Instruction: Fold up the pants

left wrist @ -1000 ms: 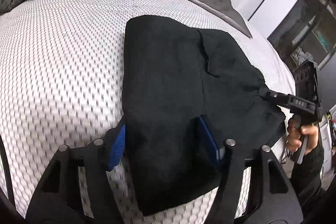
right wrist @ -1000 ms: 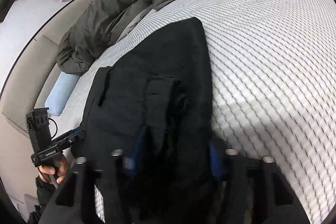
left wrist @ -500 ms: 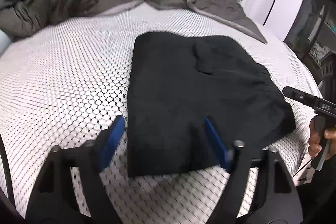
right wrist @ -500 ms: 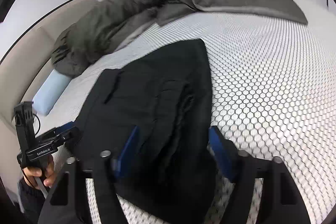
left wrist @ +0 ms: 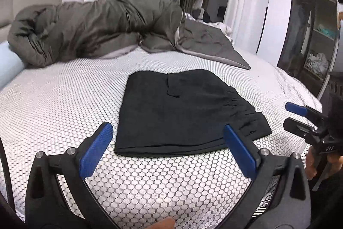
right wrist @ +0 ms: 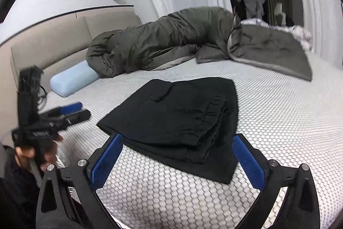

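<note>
black pants (left wrist: pixel 182 113) folded flat on the bed (left wrist: pixel 64 104), just ahead of the left gripper (left wrist: pixel 169 149). left gripper spread wide, holding nothing; right gripper (right wrist: pixel 178 160) likewise wide apart and empty, pants just ahead.

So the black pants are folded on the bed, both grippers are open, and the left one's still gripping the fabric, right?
Not quite. The left gripper grips nothing: the left wrist view shows its open fingers apart from the folded pants on the bed. The right gripper is open too.
</note>
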Available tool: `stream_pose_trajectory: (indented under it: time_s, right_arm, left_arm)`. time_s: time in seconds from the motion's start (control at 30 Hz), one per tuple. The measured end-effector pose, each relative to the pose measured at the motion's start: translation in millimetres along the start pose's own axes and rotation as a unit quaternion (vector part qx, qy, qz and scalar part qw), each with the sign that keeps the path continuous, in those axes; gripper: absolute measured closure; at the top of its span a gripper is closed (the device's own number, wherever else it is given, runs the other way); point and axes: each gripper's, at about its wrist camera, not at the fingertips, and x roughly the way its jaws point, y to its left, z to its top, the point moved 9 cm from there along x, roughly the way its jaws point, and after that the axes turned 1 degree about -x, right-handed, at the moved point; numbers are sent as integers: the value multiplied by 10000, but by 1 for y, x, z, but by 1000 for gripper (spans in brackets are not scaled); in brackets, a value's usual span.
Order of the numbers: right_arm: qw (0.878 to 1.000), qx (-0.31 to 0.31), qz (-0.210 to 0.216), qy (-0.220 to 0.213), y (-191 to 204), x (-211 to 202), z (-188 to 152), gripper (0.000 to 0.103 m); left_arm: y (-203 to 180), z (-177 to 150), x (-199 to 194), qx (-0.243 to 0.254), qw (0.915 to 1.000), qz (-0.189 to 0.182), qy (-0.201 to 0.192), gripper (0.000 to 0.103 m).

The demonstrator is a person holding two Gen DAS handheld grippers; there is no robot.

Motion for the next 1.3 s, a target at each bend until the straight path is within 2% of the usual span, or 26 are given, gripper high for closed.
stream_pose_trajectory:
  time_s: [0.3, 0.47, 0.9, 1.3]
  right_arm:
    - [9996, -265, -110, -5, 14, 0, -19, 0]
    - [9993, -244, -148, -228, 16, -7, -11, 0]
    - [9991, 272, 19, -338, -4, -13, -4, 0]
    - [9995, 151, -35, -267, -2, -8, -7, 0]
  left_arm:
    - [-17, 0, -35, 80, 9993, -73, -369, 1]
    - [-17, 0, -23, 192, 9992, -44, -344, 1]
    - [-15, 1, -14, 395, 9987, -18, -335, 1]
    - [-18, 0, -12, 372, 9987, 1, -349, 1]
